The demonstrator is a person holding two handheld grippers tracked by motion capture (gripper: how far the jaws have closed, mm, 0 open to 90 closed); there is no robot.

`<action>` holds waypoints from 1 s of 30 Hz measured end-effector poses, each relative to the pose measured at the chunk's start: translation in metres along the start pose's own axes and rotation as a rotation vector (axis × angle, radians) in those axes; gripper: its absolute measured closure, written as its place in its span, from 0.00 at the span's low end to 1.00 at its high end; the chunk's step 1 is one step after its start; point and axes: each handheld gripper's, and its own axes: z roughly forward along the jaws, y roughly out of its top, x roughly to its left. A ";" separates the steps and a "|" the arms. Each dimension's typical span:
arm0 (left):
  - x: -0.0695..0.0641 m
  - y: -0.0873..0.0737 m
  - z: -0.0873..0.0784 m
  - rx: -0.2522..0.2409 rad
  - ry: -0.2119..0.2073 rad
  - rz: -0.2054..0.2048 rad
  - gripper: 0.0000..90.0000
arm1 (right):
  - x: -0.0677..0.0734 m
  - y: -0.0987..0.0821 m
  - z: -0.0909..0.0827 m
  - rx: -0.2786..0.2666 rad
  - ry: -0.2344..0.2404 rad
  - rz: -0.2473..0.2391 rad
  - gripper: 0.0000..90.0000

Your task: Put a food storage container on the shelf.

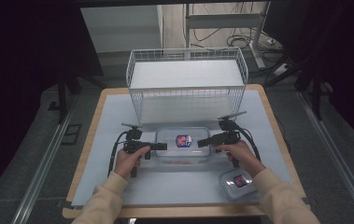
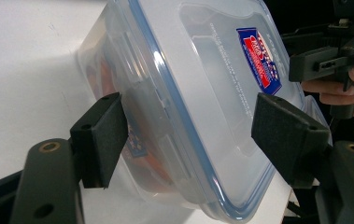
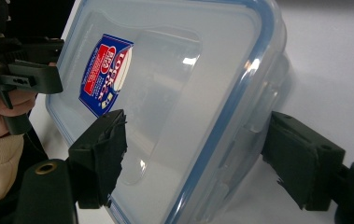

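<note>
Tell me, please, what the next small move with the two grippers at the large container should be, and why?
Probably close both sets of jaws onto the end latches. The left gripper and right gripper each straddle one end of the large lidded container; the pads stand beside the lid edge with gaps on both sides, so nothing is gripped yet.

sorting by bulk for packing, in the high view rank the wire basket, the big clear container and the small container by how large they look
1. wire basket, largest by far
2. big clear container, between the two claws
3. small container, smallest, though nearest the camera
</note>
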 end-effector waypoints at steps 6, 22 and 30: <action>-0.001 -0.001 0.000 -0.008 0.006 -0.001 0.31 | -0.002 -0.002 -0.004 -0.011 0.011 0.019 0.33; -0.005 -0.008 -0.008 -0.037 0.000 0.024 0.39 | -0.005 -0.010 -0.014 -0.057 0.058 0.008 0.45; -0.005 -0.012 -0.013 -0.059 -0.014 0.033 0.44 | -0.006 -0.016 -0.019 -0.077 0.085 -0.007 0.49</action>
